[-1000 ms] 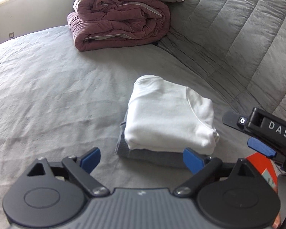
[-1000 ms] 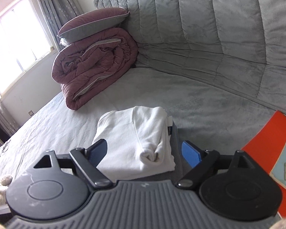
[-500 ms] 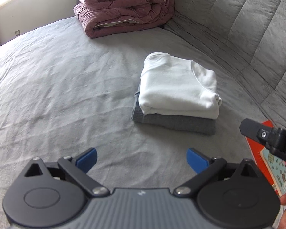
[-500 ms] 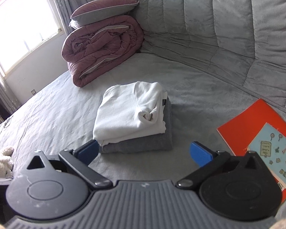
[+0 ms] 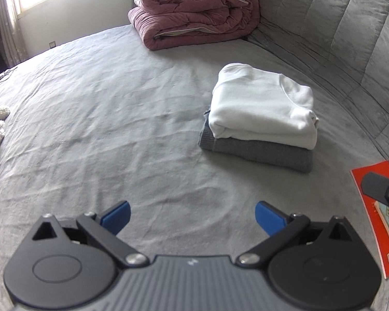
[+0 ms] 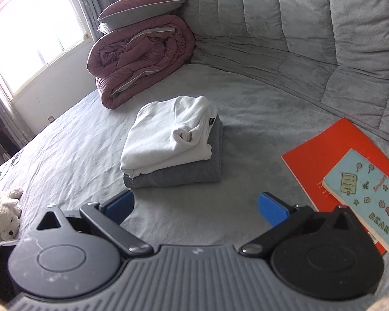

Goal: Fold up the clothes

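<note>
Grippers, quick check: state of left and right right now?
Left gripper: open, holding nothing, above the bed sheet.
Right gripper: open, holding nothing, short of the folded clothes stack.

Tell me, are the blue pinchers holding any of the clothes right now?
No, nothing is held. The left gripper and right gripper are both open over the bed, apart from the folded white top on the grey one.

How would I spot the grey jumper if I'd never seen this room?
Find the rolled maroon duvet by the window, then look nearer along the bed to a two-piece stack. The grey jumper lies at the bottom, under the white top; it is darker and ribbed.
</note>
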### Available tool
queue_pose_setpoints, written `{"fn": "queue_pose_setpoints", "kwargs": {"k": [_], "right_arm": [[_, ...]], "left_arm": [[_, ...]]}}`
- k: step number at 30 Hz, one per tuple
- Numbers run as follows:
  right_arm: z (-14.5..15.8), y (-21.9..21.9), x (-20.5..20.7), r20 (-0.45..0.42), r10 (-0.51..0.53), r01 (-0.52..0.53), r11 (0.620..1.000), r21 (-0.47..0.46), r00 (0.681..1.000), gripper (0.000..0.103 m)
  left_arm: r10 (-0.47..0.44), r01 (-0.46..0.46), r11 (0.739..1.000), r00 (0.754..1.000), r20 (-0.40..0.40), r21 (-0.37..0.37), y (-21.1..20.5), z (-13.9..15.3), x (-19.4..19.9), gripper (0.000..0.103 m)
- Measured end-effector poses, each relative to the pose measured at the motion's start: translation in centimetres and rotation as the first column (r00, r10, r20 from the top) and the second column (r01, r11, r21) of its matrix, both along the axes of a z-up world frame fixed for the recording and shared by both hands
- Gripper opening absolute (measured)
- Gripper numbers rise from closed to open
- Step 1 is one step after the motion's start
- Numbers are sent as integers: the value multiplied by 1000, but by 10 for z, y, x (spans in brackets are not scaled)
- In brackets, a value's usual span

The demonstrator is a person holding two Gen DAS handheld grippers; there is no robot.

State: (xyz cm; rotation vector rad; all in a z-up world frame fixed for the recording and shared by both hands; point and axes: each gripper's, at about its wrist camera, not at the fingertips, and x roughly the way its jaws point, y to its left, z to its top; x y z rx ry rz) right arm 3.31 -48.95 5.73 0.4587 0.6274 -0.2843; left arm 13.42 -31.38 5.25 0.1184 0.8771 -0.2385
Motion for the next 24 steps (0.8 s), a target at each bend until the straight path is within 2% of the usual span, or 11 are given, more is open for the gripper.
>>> {"fn": "queue_pose_setpoints", "kwargs": {"k": [14,24], "right_arm": [[-3,-5,-9,-8,16,-16,1000,8,1000,103],[-1,0,-7,0,35,-35,999,9,999,103]], "left_arm": [[30,-30,1000,999,26,-5,-13,-2,-16,102],[28,-28,999,999,28,24,-12,-4,-18,102]]}}
